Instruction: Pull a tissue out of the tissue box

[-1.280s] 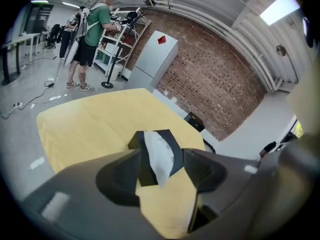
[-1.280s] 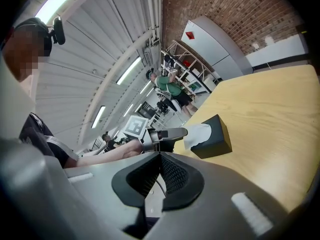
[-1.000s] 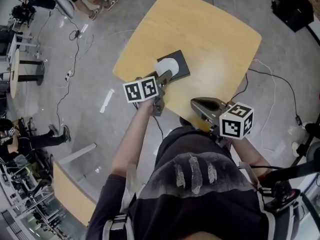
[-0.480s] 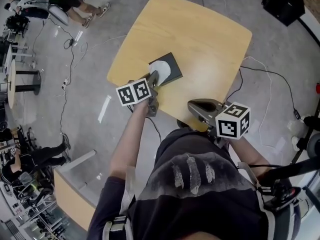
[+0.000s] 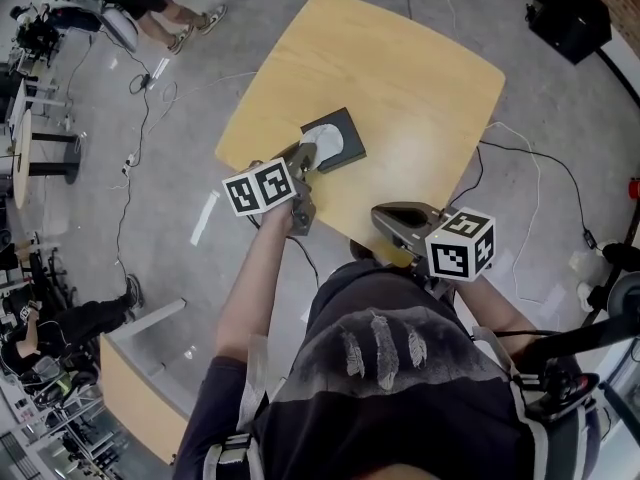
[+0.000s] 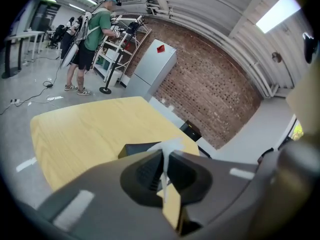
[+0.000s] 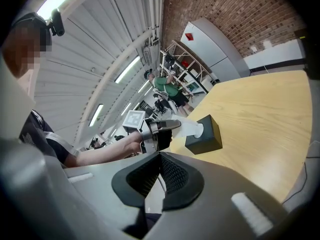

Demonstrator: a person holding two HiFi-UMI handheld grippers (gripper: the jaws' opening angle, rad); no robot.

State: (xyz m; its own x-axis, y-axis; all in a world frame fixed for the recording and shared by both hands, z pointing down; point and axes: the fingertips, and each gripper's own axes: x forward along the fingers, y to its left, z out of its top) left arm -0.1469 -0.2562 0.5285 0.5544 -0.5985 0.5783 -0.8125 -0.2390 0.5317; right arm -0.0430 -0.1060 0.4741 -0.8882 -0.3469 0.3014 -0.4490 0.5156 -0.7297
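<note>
Arm outstretched, left claw [image 5: 306,156] pinched shut, right claw [image 5: 380,218] closed, held near torso

The table [image 5: 420,68] is pale honey-yellow wood with a fine grain. Toward its eight o'clock edge in the head view, the tissue box [image 5: 350,136] is matt black and the tissue [image 5: 322,136] at its top is plain white. The left gripper [image 5: 307,154] and right gripper [image 5: 383,218] are dull grey-brown; their cubes [image 5: 258,186] are white with black square markers. The floor [image 5: 150,218] is mottled grey. The person's shirt [image 5: 390,388] is dark charcoal with pale grey streaks. In the left gripper view, the wall [image 6: 215,79] at one o'clock is red-brown brick, and a bystander [image 6: 97,26] at eleven o'clock wears green.
</note>
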